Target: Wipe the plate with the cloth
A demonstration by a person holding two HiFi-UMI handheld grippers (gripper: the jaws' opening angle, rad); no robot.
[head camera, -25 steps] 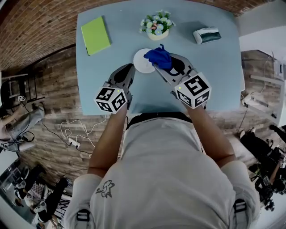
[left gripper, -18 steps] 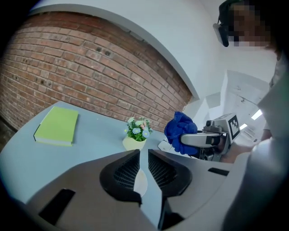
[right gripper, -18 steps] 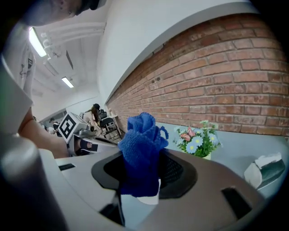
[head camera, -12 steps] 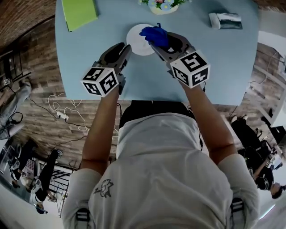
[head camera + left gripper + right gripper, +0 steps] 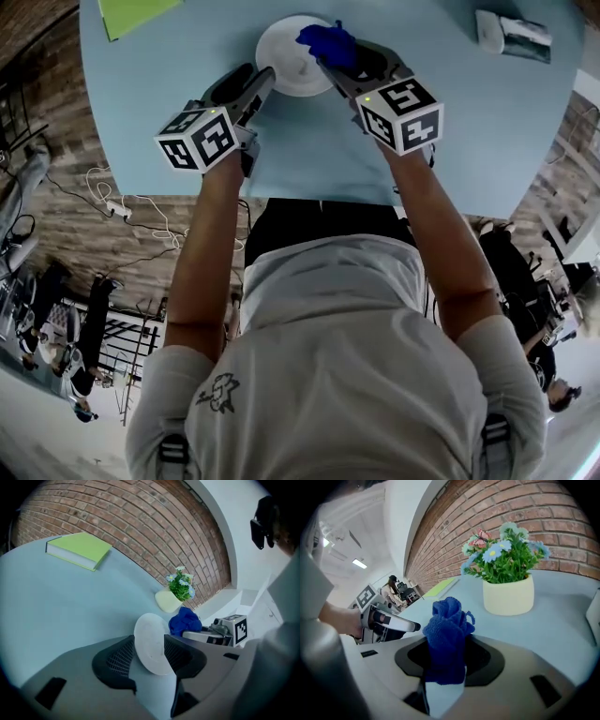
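Cloth (image 5: 447, 630) bunched in pinching right gripper (image 5: 449, 660) at plate (image 5: 281, 52) rim (left gripper (image 5: 149, 657) just opening wide, plate between)

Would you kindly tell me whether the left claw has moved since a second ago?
Yes. The left claw has moved in toward the plate, its jaws just opening; the plate now shows between them.

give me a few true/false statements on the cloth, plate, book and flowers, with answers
1. The right gripper has its jaws shut on the blue cloth. True.
2. The plate sits on top of the green book. False: the plate lies on the table, apart from the green book.
3. The flower pot stands upright on the table. True.
4. The plate is black. False: it is white.
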